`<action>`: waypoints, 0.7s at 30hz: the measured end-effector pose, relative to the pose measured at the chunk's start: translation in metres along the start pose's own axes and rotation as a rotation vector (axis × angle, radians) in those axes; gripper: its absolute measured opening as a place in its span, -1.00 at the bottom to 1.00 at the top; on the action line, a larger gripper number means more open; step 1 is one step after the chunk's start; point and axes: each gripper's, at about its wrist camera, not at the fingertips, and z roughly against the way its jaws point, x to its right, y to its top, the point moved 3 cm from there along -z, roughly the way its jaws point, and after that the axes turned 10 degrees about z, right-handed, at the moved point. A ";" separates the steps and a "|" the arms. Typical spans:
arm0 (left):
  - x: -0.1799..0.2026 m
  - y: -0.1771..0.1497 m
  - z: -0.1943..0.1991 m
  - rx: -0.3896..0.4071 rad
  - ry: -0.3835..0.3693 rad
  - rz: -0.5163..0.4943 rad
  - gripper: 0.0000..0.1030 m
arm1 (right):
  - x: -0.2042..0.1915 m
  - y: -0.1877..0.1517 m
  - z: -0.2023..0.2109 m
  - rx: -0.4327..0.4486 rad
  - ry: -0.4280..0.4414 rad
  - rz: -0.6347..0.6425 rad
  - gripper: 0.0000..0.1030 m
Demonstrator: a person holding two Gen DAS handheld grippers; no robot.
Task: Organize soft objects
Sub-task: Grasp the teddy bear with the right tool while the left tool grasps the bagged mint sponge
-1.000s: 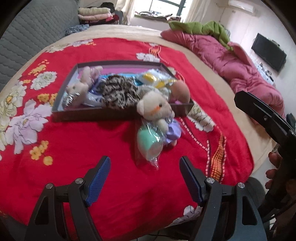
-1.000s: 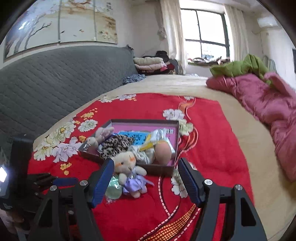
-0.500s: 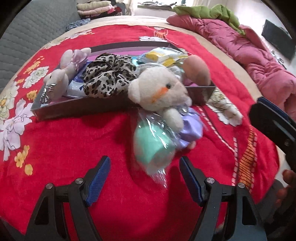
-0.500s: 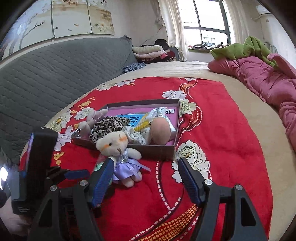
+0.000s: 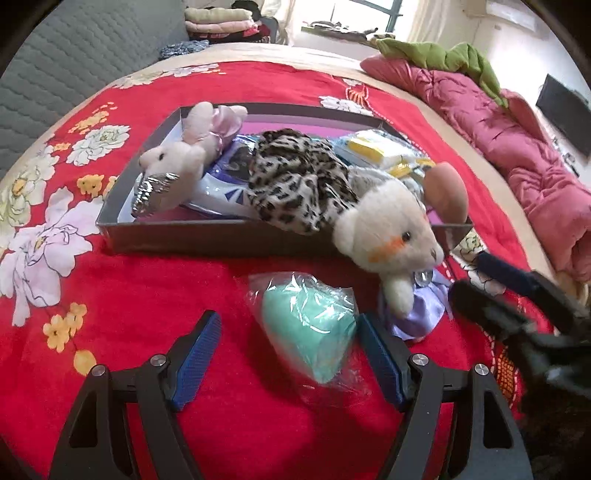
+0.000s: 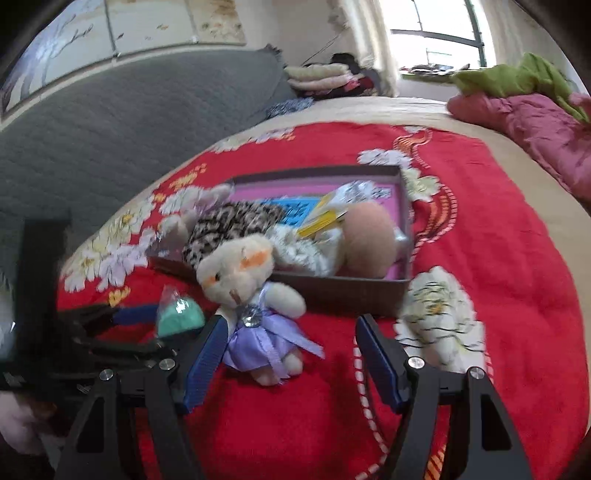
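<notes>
Both wrist cameras are looking steeply down, close over the near edge of the red bedspread (image 5: 129, 295). The left view is facing the box's (image 5: 166, 236) near wall; the right view is sitting further right, facing the headboard side. Both are sharing the box and the white bear (image 6: 240, 273).

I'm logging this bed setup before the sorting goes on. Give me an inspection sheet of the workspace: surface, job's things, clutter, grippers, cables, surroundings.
Surface: red floral bedspread, soft and uneven.
Job's things: shallow box holding a pink bunny, a leopard-print scrunchie and a peach sponge; white bear in a purple dress and bagged mint sponge lie on the spread, outside the box.
Clutter: yellow packets in the box.
Grippers: left gripper open around the mint sponge; right gripper open around the bear's skirt.
Cables: nothing seen.
Surroundings: grey headboard, pink quilt, folded clothes, window.
</notes>
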 end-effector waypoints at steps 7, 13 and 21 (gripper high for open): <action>-0.015 0.007 0.000 0.004 -0.028 0.022 0.44 | -0.013 -0.003 -0.035 -0.058 0.010 0.080 0.38; -0.026 0.011 -0.009 -0.009 -0.036 0.058 0.12 | -0.017 -0.003 -0.043 -0.051 0.040 0.080 0.13; -0.025 0.014 -0.011 0.017 -0.066 0.062 0.00 | -0.021 0.001 -0.024 -0.002 0.088 0.045 -0.41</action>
